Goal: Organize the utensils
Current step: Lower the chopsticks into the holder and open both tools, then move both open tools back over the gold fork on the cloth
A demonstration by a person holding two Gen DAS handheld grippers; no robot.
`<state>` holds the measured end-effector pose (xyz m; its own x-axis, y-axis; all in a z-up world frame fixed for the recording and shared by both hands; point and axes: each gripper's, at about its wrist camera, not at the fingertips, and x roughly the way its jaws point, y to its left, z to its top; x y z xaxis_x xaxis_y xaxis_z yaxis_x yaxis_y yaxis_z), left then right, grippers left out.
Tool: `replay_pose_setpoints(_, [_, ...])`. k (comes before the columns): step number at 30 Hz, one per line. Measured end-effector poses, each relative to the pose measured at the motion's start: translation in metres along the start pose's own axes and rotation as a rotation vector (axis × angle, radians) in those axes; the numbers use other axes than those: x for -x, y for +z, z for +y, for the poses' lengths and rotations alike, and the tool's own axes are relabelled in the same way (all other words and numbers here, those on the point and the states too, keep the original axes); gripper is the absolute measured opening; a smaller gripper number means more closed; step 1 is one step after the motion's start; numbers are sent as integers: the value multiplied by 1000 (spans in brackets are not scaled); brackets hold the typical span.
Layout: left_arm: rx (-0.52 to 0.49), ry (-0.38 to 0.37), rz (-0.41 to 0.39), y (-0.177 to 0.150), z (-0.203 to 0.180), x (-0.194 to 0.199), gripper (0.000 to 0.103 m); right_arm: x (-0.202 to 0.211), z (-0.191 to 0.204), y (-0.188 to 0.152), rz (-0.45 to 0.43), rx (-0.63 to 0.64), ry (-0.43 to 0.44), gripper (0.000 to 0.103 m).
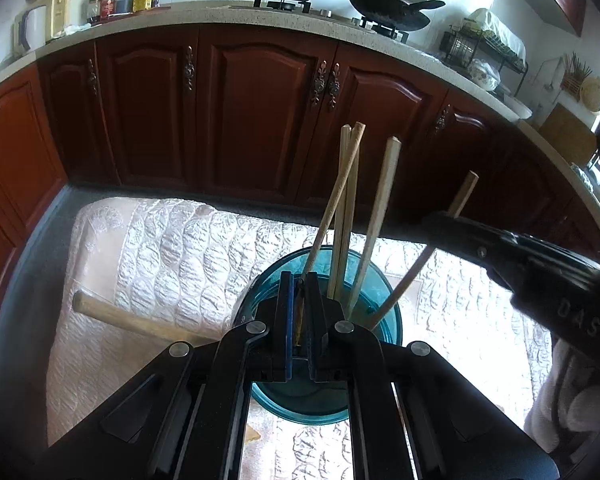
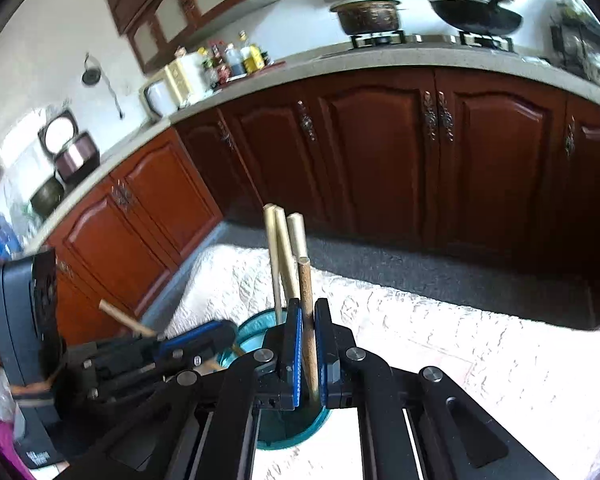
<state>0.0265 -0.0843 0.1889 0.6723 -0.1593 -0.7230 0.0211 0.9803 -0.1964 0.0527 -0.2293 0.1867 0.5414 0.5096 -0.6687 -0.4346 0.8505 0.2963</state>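
Chopsticks (image 1: 374, 216): 4; teal cup (image 1: 384, 320): 1

I am working over a white quilted cloth (image 1: 172, 248); a teal cup (image 1: 384, 320) and wooden handle (image 1: 112, 314) are lying on it.

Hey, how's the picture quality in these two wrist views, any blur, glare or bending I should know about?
Left wrist view: sharp; fisheye bends the countertop into an arc, and daylight glares off the quilted white cloth around the teal cup. Right wrist view: motion blur smears the upper cabinets and the left gripper; the cloth at lower right is blown out white.
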Motion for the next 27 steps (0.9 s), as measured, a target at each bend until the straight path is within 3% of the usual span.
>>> replay_pose_setpoints(1, [-2,2,2,0,-1,-1,4,0,-8,0,-3,-48,18,7])
replay_pose_setpoints(4, [5,-6,21,-1,-1,-3,5,0,-13,-3,3,-66,21,23])
replay_pose_setpoints(10, [8,-8,31,-2,-1,-2,23,6,-12,-14,14,-72,23,24])
replay_pose_setpoints(14, [15,-18,21,-6,-1,5,43,13,-12,-24,11,-87,33,25])
replay_pose_setpoints(27, [-24,25,-39,-26,-6,37,49,53,3,-53,-43,-90,1,31])
